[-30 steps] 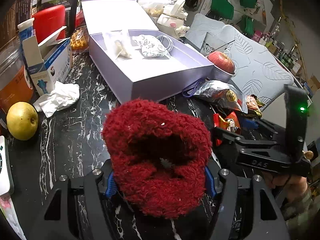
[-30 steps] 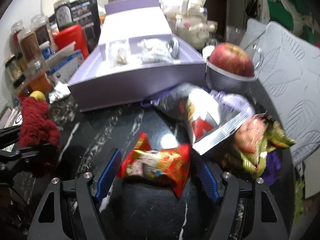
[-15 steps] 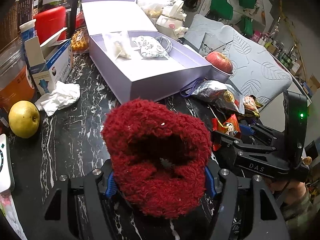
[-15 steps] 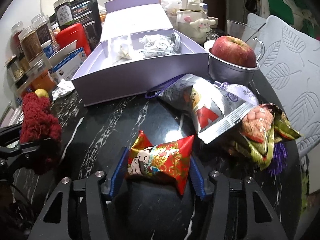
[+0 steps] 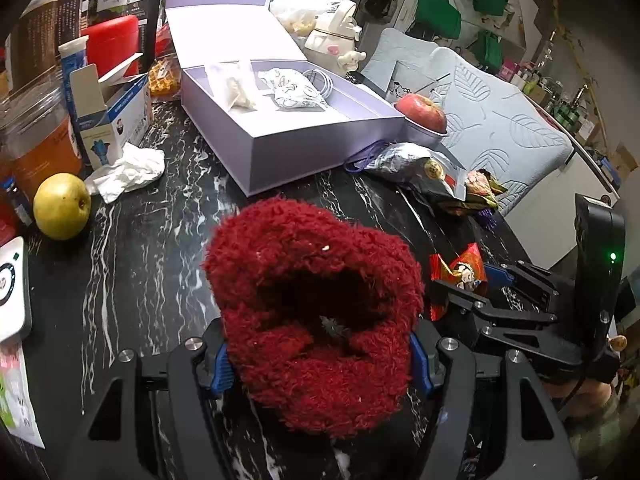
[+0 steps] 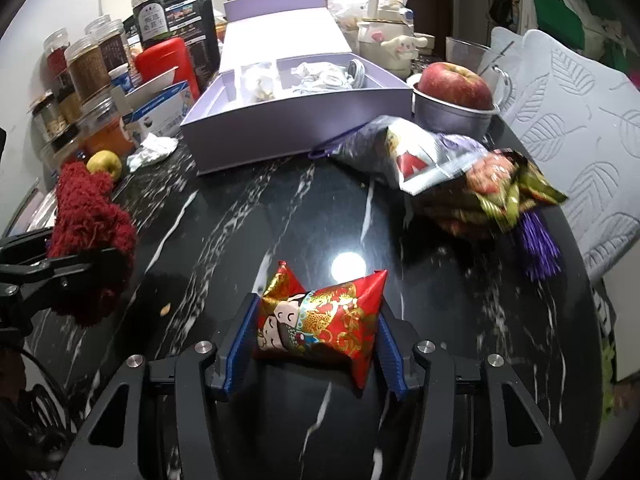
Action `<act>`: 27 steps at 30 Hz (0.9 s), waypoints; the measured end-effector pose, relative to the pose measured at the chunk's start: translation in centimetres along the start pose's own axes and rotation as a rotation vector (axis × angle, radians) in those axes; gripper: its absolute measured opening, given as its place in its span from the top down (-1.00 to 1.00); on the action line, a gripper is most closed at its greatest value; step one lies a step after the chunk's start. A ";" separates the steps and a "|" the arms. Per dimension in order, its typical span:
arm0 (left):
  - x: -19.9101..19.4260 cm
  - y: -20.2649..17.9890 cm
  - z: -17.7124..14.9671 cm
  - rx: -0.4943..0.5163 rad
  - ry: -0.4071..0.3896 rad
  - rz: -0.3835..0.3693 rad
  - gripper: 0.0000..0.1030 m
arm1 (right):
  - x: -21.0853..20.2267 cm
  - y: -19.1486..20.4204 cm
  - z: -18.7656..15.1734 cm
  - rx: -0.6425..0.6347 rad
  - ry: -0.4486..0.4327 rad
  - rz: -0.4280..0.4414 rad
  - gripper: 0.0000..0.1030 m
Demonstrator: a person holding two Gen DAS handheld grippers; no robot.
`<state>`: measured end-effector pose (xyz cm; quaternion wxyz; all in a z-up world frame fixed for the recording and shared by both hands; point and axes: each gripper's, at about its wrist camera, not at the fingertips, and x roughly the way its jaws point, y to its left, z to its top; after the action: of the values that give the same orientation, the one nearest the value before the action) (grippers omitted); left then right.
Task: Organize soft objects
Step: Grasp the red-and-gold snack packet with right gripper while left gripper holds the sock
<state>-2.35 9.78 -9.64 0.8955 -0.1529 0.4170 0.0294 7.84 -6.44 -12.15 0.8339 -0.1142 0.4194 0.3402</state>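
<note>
Between right fingers (image 6: 386, 344), red pouch (image 6: 320, 320)

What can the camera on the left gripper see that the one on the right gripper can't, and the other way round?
Only the left wrist view shows the hollow inside of the red fuzzy item, the white device at the table's edge, and the right gripper from the side.

Only the right wrist view shows the row of jars, the full printed face of the red pouch between its pads, and the purple tassel.

Both show the open lilac box, the red apple in its bowl, the yellow pear, the crumpled tissue and the snack bags.
</note>
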 end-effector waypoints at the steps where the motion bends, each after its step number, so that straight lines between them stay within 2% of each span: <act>1: -0.2 -0.1 -0.2 0.002 -0.001 0.001 -0.29 | -0.3 0.1 -0.3 0.000 0.001 -0.006 -0.05; 15: -2.1 -0.9 -2.6 0.002 -0.023 0.012 -0.29 | -3.8 0.9 -3.7 0.036 -0.039 0.035 0.00; 27: -3.7 -1.6 -2.7 0.008 -0.068 0.034 -0.29 | -7.5 1.8 -3.8 0.024 -0.113 0.101 0.00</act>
<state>-6.45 7.76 -8.06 0.9092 -0.1411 0.3887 0.0480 1.19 -10.41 -8.52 0.8393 -0.0636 0.3811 0.3826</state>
